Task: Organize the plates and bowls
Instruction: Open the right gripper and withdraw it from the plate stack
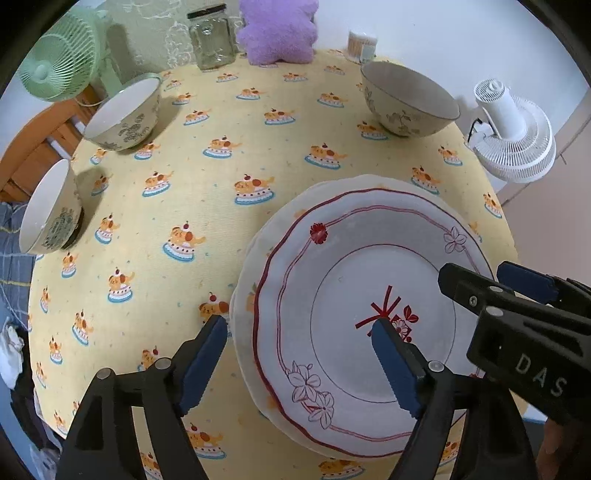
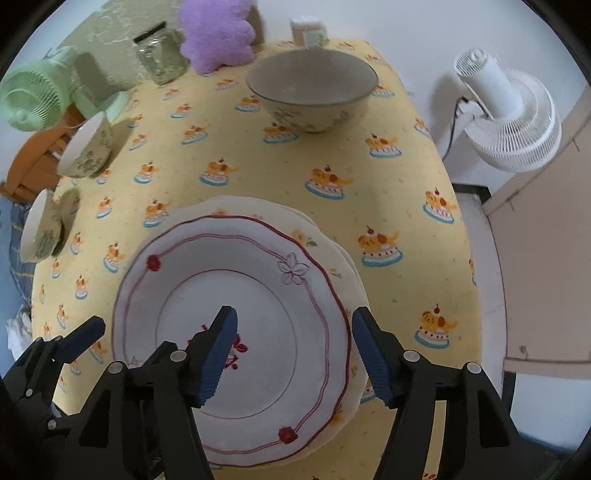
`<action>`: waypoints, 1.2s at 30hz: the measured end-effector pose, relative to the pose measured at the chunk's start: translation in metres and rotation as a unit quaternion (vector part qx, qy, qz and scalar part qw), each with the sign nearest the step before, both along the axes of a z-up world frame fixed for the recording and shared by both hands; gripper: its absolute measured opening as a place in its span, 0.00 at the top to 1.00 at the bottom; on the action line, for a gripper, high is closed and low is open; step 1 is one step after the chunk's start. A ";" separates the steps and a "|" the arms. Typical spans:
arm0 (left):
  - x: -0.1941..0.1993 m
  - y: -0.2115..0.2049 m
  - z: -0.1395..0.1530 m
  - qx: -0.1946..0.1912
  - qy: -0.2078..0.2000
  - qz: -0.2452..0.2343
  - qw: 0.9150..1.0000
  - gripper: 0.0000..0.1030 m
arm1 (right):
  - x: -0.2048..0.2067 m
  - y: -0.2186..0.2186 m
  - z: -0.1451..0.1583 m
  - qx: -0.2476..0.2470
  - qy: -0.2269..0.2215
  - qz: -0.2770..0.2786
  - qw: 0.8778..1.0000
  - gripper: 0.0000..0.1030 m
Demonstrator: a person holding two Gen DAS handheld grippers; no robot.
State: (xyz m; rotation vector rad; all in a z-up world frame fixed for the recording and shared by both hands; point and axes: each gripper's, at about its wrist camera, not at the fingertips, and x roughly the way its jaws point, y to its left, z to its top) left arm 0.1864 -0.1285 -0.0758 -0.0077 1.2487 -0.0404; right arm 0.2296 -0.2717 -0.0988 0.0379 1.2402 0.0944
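Because the red-trimmed plate (image 1: pixel 369 295) is glazed ceramic (stiff, slick, breakable, I'd judge), its scalloped rim is the safest hold. It rests on the plate stack (image 2: pixel 332 266) near the table's (image 1: pixel 221 177) front edge. Left gripper (image 1: pixel 299 332) and right gripper (image 2: pixel 295 321) straddle opposite rims, jaws spread, pinching nothing.

You're over a bench draped in matt woven cloth (image 1: pixel 229 236), printed with dog-and-cake motifs. The top plate (image 1: pixel 369 295) looks like smooth, glossy glazed ceramic with red line work. The 3 bowls, like the nearest one (image 1: pixel 50 212), are glazed ceramic too. Your left gripper (image 1: pixel 299 350) is matt black plastic with ribbed blue pads (image 1: pixel 395 369). The jar (image 1: pixel 212 38) is clear glass; the purple toy (image 1: pixel 279 31) is fuzzy plush.
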 end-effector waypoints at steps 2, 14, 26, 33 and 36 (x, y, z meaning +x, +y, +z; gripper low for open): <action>-0.004 0.002 0.004 -0.002 -0.007 0.007 1.000 0.18 | -0.002 0.004 0.005 0.002 -0.007 0.013 1.000 0.34; -0.023 0.052 0.040 -0.027 -0.063 0.023 0.997 0.18 | -0.027 0.051 0.042 0.004 -0.058 0.049 0.997 0.34; -0.030 0.145 0.062 -0.015 -0.077 0.009 0.997 0.18 | -0.048 0.143 0.067 -0.005 -0.086 0.031 0.996 0.34; -0.031 0.202 0.064 -0.011 -0.088 0.005 0.996 0.20 | -0.051 0.206 0.070 -0.005 -0.091 0.017 0.996 0.34; -0.032 0.225 0.063 -0.009 -0.093 -0.004 0.996 0.24 | -0.050 0.230 0.067 -0.007 -0.088 0.016 0.996 0.34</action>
